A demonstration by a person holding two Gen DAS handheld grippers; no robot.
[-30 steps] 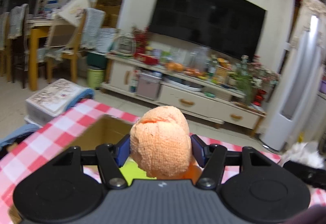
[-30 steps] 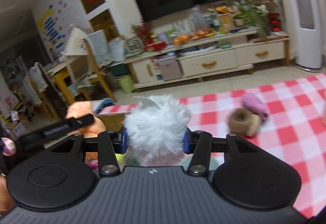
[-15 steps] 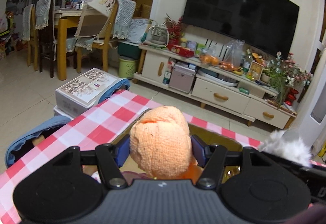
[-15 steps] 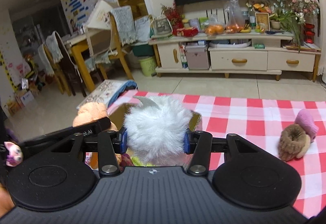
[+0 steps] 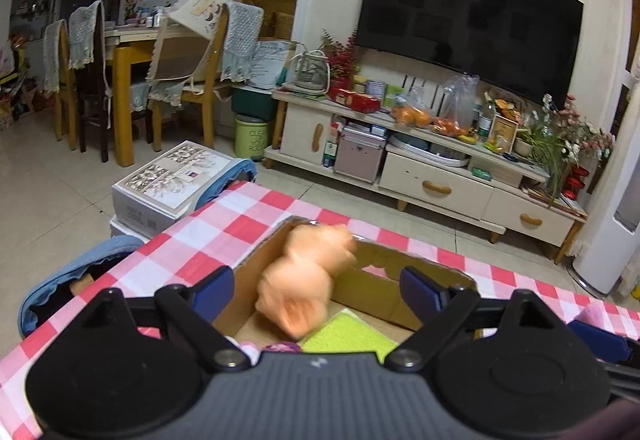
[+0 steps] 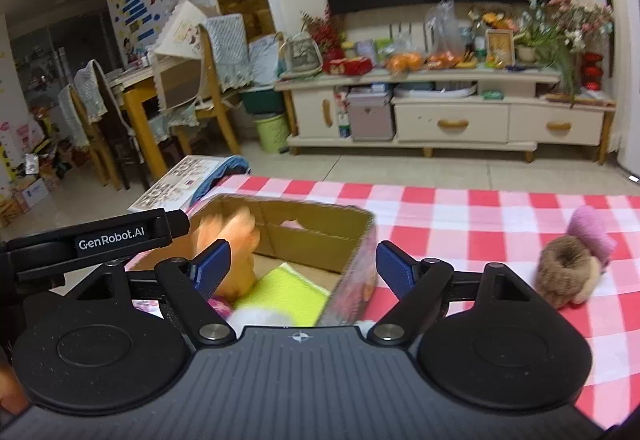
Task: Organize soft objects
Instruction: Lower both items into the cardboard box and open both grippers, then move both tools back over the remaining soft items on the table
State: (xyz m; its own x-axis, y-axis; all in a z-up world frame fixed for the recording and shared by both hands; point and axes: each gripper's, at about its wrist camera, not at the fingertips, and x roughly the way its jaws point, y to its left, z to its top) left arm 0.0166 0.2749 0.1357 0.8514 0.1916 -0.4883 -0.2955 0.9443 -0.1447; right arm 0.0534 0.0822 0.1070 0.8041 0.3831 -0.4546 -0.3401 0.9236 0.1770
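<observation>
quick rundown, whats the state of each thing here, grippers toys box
left gripper: open, over the box
right gripper: open, holds nothing
orange knitted plush toy: blurred, free of the fingers, at the box opening
brown cardboard box: open at the top, on the checked cloth
lime green cloth: lying inside the box
white fluffy plush toy: low in the box, mostly hidden
brown and pink plush toy: on the red checked tablecloth, outside the box

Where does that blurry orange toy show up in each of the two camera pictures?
Left wrist view: the orange toy is at lower centre, blurred, between the open fingers of the left gripper, over the cardboard box.
Right wrist view: the orange toy is at lower left, inside the box's left end, just beyond the right gripper's left finger.
Shared landmark: the green cloth in the box, beside the toy.
</observation>
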